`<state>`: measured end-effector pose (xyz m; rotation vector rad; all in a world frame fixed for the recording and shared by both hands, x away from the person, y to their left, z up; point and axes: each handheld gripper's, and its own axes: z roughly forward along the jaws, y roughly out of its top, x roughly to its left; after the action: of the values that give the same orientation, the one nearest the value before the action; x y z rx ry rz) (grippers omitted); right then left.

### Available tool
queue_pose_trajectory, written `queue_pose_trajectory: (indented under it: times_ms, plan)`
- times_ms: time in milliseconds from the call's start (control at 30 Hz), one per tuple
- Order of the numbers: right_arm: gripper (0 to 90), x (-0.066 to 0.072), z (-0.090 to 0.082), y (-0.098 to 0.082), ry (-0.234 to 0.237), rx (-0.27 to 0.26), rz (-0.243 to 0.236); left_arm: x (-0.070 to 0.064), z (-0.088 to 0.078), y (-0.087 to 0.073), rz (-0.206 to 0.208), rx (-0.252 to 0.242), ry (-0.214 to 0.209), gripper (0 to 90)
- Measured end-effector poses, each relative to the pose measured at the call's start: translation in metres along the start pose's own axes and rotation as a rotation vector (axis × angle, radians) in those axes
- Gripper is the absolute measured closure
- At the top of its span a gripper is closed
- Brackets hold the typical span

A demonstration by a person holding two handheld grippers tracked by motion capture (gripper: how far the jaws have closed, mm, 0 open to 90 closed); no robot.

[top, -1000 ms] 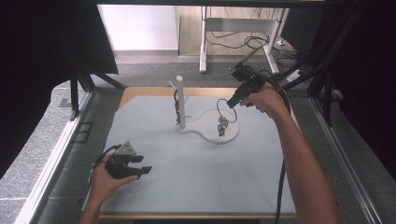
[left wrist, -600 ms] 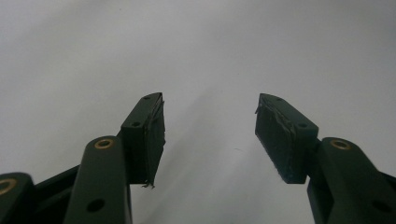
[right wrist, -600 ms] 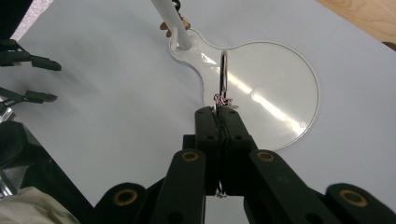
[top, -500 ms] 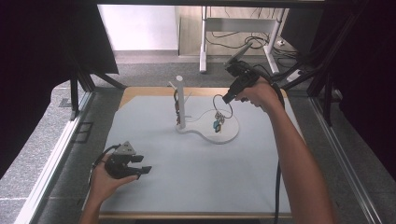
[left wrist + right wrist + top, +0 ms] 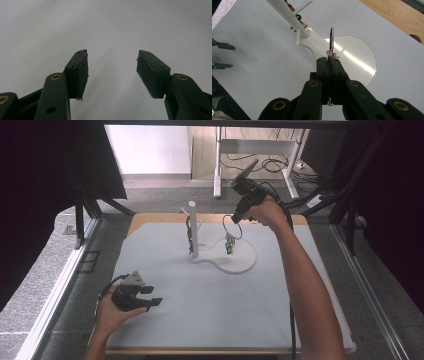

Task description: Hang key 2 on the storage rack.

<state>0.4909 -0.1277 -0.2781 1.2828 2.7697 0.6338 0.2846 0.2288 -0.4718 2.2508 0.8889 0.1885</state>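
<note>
A white peg stand [image 5: 193, 227] rises from a white base plate [image 5: 240, 262] at the middle back of the table. A brownish key chain [image 5: 189, 232] hangs on the stand. My right gripper [image 5: 235, 219] is shut on a metal key ring [image 5: 233, 226], and small keys [image 5: 229, 245] dangle from it above the base plate, to the right of the stand. In the right gripper view the ring [image 5: 332, 37] sticks up from the closed gripper [image 5: 331, 60], near the stand [image 5: 287, 17]. My left gripper [image 5: 152, 296] rests low at the front left, open and holding nothing [image 5: 112, 72].
A pale sheet [image 5: 210, 310] covers the wooden table [image 5: 300, 220]. Black frame bars [image 5: 80, 225] stand along the left and right sides. In the right gripper view the left gripper's jaw tips [image 5: 222, 56] lie at the far left.
My right gripper has carried the key ring to the left and farther back, closer to the stand. The left hand has stayed in place.
</note>
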Motion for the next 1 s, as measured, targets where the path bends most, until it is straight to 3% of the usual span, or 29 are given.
queue_pose_trajectory:
  times_ms: [100,700,1000]
  plan:
    - [88.2,0.001,0.007,0.006,0.001,0.005,0.0,0.001,-0.002,0.0,0.005,-0.019,-0.006,43.5]
    - [88.1,0.004,0.028,0.03,0.018,0.011,-0.013,-0.001,0.001,0.0,0.006,0.015,-0.012,42.8]
    - [88.1,0.006,0.038,0.042,0.034,0.0,-0.01,0.0,-0.001,0.0,-0.001,-0.002,-0.014,42.1]
